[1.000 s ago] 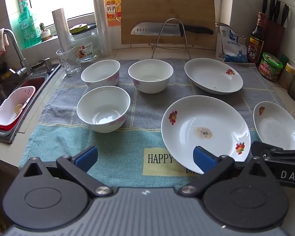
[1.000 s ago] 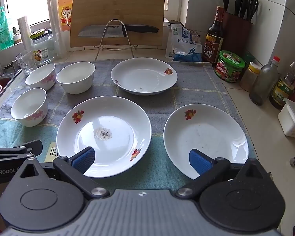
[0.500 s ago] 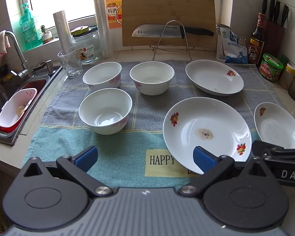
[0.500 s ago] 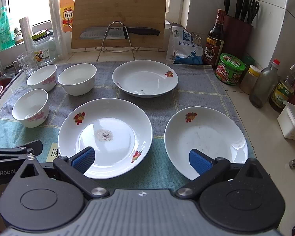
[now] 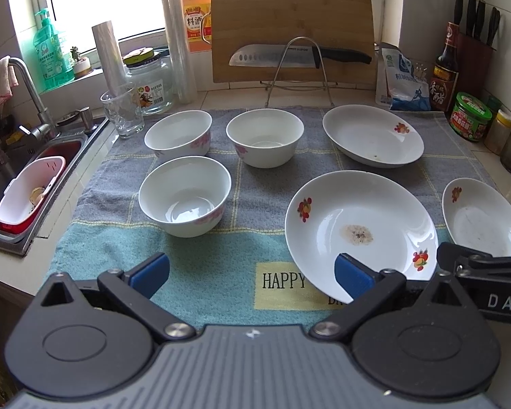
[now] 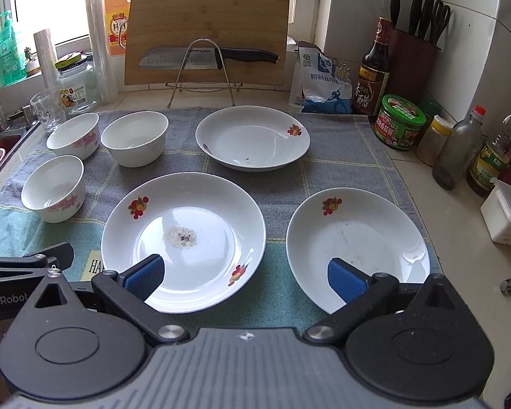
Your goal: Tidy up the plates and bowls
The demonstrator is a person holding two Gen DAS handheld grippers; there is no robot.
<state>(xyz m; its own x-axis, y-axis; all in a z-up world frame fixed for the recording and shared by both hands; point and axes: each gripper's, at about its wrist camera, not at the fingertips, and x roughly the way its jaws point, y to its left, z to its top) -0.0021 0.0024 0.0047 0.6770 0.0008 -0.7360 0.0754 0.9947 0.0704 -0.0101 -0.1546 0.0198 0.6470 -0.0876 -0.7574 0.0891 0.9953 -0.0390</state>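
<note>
On the towel [image 5: 248, 266] covering the bench: three bowls and three plates, all apart. Toward the towel's left edge, near bowl [image 5: 184, 195] with a little clear liquid at the bottom; behind it, near the far left corner, far-left bowl [image 5: 177, 133]; beside that, along the far edge, middle bowl [image 5: 265, 136], also wet at the bottom. Pink flower prints on all three. At the near edge, centre plate [image 6: 184, 238] with a pale, speckled smear of residue in its well and fruit prints on the rim. At the near right corner, right plate [image 6: 357, 242], faintly smudged. At the far edge, far plate [image 6: 252, 136] with a few dark crumbs.

Left gripper [image 5: 252, 274] released, blue pads spread wide, grasping nothing, above the towel's near edge. Right gripper [image 6: 245, 274] likewise spread and empty, one pad over the centre plate's rim, the other over the right plate's.

Readable: "HAPPY" on the towel, "DAS" and "GenRobot" on the gripper bodies, "SUPOR" on the knife [image 6: 201, 58] resting across a wire rack [image 6: 201, 78] before the cutting board [image 6: 207, 30].

Beyond the towel's left edge, sink [image 5: 34, 156] holding a white-and-red basket [image 5: 27, 201]; a drinking glass [image 5: 122, 112] and lidded jar [image 5: 150, 81] at the far left corner. Along the right, sauce bottle [image 6: 373, 68], green-lidded tub [image 6: 400, 122], knife block [image 6: 415, 47].
</note>
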